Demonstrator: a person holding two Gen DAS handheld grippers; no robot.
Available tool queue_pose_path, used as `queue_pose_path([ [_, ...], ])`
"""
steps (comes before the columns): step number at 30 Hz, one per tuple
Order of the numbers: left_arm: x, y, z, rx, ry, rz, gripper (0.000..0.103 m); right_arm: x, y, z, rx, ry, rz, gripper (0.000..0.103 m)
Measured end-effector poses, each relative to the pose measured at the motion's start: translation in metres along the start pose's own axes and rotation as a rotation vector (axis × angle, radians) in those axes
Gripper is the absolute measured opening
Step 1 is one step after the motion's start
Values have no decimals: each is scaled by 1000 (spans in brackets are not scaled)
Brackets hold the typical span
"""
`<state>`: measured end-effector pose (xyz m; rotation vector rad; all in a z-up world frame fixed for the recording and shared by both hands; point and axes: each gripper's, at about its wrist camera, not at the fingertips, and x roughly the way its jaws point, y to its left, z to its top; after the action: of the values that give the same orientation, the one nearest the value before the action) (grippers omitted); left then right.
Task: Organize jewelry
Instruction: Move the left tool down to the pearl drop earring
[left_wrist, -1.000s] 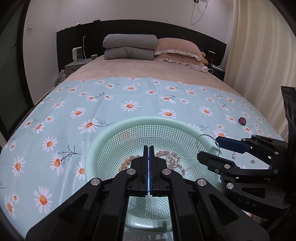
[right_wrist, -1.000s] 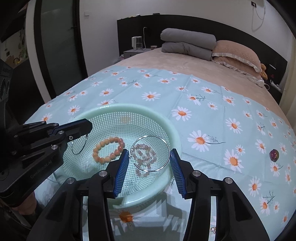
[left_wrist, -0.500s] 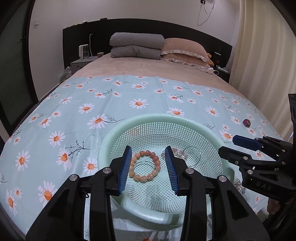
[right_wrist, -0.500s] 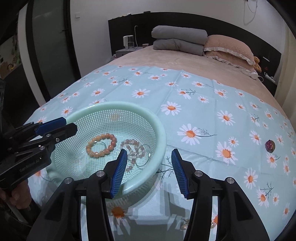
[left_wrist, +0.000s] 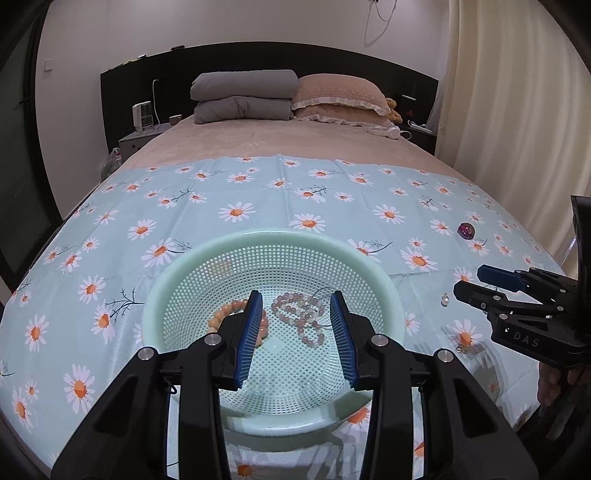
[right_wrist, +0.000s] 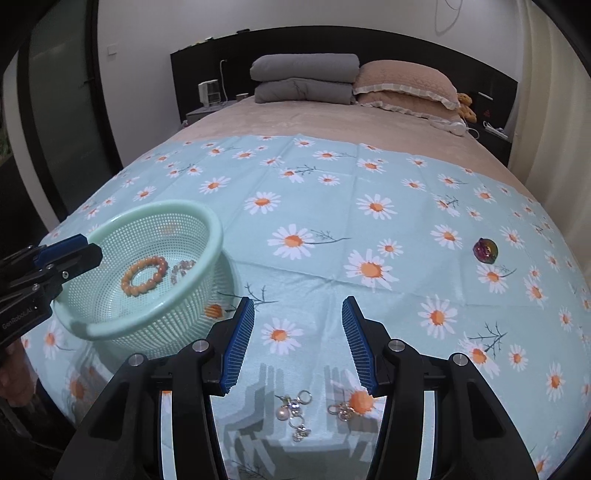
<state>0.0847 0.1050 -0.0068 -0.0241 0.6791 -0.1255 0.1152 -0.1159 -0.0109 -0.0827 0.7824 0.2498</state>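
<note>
A mint-green mesh basket (left_wrist: 275, 239) sits on the daisy-print cloth. In it lie an orange bead bracelet (left_wrist: 221, 318) and a pale pink bead bracelet (left_wrist: 300, 318). My left gripper (left_wrist: 295, 334) hangs open above the basket's near side, nothing pressed between its blue pads. My right gripper (right_wrist: 297, 341) is open over the bare cloth to the right of the basket (right_wrist: 159, 207). Just in front of it lie a pearl earring (right_wrist: 291, 406) and a gold earring (right_wrist: 341, 410). An iridescent purple bead (right_wrist: 485, 251) rests far right.
The cloth (right_wrist: 369, 177) covers the foot of a bed, with grey folded bedding (left_wrist: 243, 96) and a beige pillow (left_wrist: 340, 98) at the head. The bed's edge drops off at left and right. A curtain (left_wrist: 517, 110) hangs on the right.
My left gripper went from shut to open and the orange bracelet now lies in the basket. My right gripper dropped a silver bangle into the basket and swung right to the earrings.
</note>
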Motion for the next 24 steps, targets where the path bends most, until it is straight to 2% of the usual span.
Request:
queue_pose_path([
  [11,5,-63,-2,98,-1,-72,42,-12,-48,-26,37,6,-46,47],
  [15,3,-89,-9,143,-12,-127,43,-11,-60,-39,37,28,-50,47],
  [19,11,-112,-20,159,17,-198,44,-8,-64,-54,27,54,-41,47],
  [24,29,-131,-43,184,70,-238,44,1,-63,-73,9,87,-16,47],
])
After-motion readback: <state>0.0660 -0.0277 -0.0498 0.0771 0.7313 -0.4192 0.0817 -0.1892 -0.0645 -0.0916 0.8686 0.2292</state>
